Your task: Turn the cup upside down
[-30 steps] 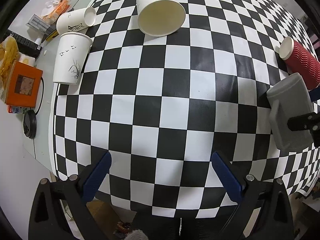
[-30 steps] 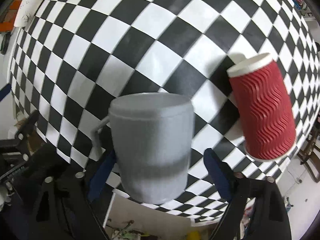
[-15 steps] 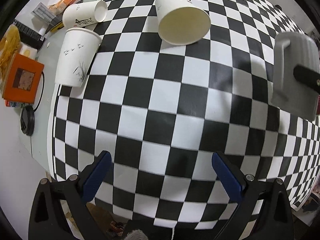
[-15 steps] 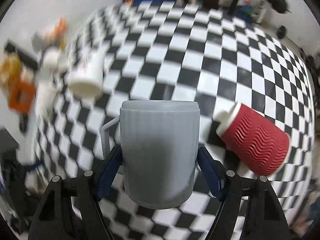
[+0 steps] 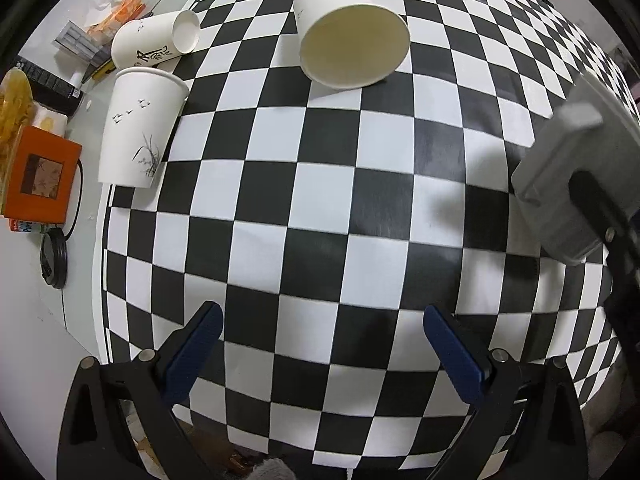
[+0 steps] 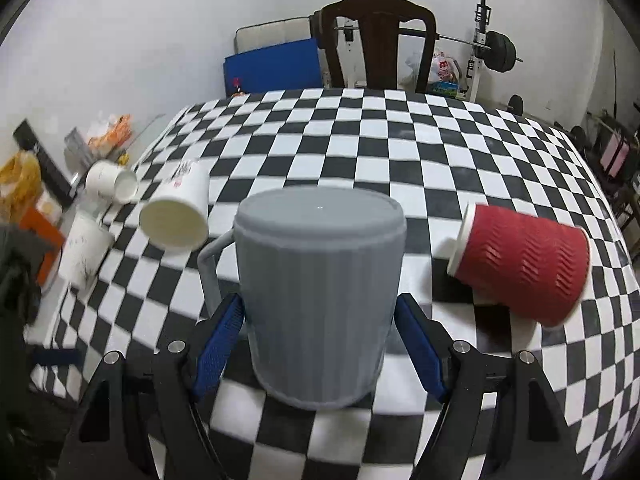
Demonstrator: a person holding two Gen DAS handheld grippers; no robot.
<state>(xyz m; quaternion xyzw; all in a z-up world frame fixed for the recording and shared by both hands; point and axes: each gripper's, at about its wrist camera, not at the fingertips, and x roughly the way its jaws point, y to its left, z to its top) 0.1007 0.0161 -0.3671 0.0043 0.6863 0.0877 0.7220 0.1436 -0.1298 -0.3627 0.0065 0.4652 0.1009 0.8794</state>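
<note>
Home rm: barbell rack, chair.

My left gripper — black angular plastic frame, triangular cut-outs, silver screw heads at finger bases, blue pads on fingers. My right gripper — same black frame, silver screws, blue textured pads.

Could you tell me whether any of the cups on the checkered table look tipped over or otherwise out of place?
Yes. The red ribbed cup lies on its side, as do two white paper cups. Another white cup stands rim-up. The grey mug, inverted, is clamped in the right gripper. Nothing appears spilled.
</note>
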